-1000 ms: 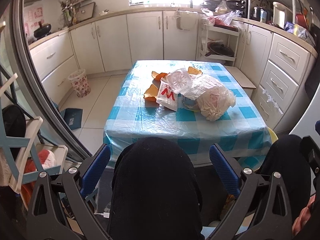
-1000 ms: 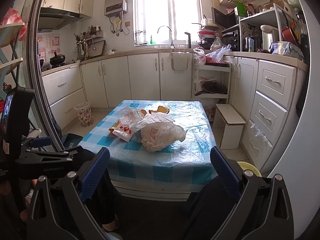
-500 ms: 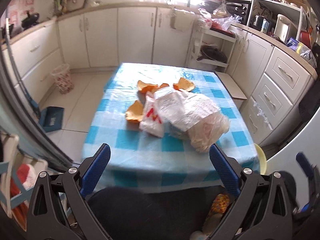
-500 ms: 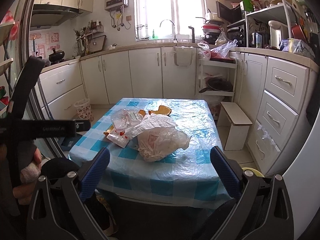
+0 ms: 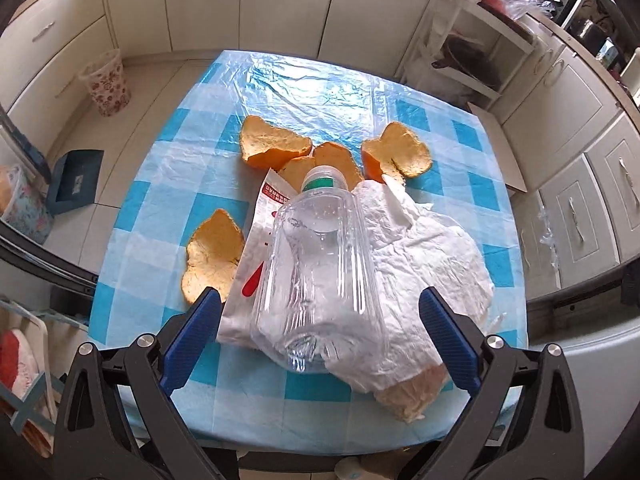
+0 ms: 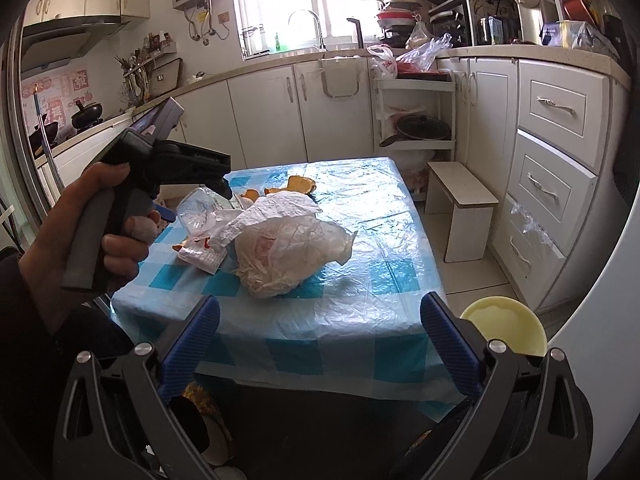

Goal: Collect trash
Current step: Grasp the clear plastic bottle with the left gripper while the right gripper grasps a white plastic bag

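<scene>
The reach for the first piece of trash seems in hand: the left gripper hovers, fingers apart, with the bottle between them on the table, so closing comes next, while the right gripper waits, fingers apart and empty.

Blue-checked cloth under clear plastic covering the desk. Patterned wastebasket on floor tiles beside white cabinets. White step stool near drawers; yellow bowl lower right.

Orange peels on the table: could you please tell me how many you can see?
4: one far left, one middle behind the bottle, one far right, one near left. More may hide under the bags.
</scene>
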The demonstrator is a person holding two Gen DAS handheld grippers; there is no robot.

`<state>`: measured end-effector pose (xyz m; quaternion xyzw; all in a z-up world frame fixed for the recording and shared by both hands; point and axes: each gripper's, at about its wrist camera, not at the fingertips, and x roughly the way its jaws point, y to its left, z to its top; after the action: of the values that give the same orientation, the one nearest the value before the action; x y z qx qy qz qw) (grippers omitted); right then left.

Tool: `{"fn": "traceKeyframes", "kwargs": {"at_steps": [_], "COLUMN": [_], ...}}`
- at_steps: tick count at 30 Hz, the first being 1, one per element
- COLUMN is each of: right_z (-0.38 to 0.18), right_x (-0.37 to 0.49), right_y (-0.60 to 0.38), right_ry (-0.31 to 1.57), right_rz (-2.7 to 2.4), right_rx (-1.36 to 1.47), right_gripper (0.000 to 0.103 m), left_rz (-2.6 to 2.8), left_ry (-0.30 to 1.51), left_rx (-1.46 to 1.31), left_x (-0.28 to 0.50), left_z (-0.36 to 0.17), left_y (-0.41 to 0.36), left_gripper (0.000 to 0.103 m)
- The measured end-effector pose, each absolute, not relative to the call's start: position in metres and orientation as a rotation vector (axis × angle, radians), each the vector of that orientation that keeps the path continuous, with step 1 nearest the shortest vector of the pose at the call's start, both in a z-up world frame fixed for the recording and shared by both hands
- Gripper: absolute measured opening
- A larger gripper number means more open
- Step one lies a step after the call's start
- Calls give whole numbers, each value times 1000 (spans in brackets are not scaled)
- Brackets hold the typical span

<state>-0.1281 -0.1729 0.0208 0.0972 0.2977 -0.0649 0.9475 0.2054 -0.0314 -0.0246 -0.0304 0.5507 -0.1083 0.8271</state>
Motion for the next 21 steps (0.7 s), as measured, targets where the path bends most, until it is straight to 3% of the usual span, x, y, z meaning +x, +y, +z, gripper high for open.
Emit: {"fn": "traceKeyframes", "kwargs": {"at_steps": [2, 5, 6, 13, 21], "right_z": [18, 16, 17, 32, 13], "right_x": [-125, -117, -114, -66, 0], "right_y": [-174, -177, -178, -190, -161], "right_ry": [618, 618, 621, 602, 712], "right_rz": [-123, -105, -97, 7, 110], "right_rx": [208, 222, 225, 261, 178], "right_gripper": [96, 96, 96, 96, 96], "left_rz": [-229, -248, -265, -319, -322], "left_ry": [1193, 1240, 1254, 1151, 1071], "left_rx": [-61, -87, -113, -213, -281], "left_x": [214, 221, 222, 215, 211], "left_z": [-30, -40, -44, -22, -5], "left_y": [-33, -33, -31, -14, 16], "left_gripper": [91, 61, 59, 55, 55]}}
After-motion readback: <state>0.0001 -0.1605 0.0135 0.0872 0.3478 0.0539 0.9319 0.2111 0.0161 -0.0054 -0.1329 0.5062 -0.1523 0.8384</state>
